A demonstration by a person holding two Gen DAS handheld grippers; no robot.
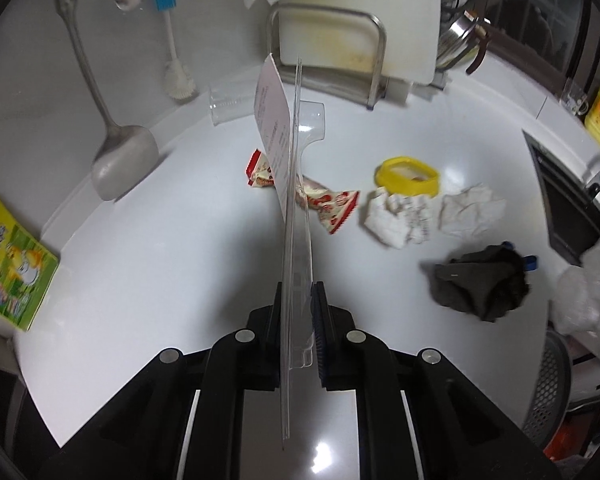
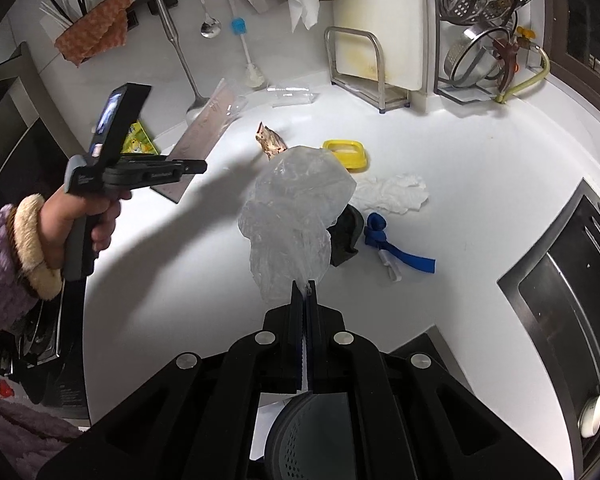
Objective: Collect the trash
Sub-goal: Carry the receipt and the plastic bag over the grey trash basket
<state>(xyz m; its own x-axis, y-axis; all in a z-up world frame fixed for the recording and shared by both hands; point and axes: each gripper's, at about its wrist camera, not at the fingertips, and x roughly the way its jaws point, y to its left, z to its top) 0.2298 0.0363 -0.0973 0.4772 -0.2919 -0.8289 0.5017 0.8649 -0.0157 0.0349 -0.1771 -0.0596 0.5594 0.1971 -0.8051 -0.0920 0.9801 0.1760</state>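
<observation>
**Packaging gripped above counter, bag held alongside**

While the clear plastic blister pack [image 1: 296,208] stands edge-on above the white counter [image 1: 160,280], the left gripper [image 1: 296,300] has its fingers closed on it. The right gripper [image 2: 306,292] has its fingers clamped on a clear plastic bag [image 2: 292,216]. On the counter beyond lie a red snack wrapper [image 1: 332,204], crumpled tissues [image 1: 400,216] and a yellow lid [image 1: 406,176].

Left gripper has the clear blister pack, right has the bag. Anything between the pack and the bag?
Nothing visible. The left gripper holds the blister pack up off the counter; the bag hangs from the right gripper, with open air between them. The bag's mouth cannot be made out.
</observation>
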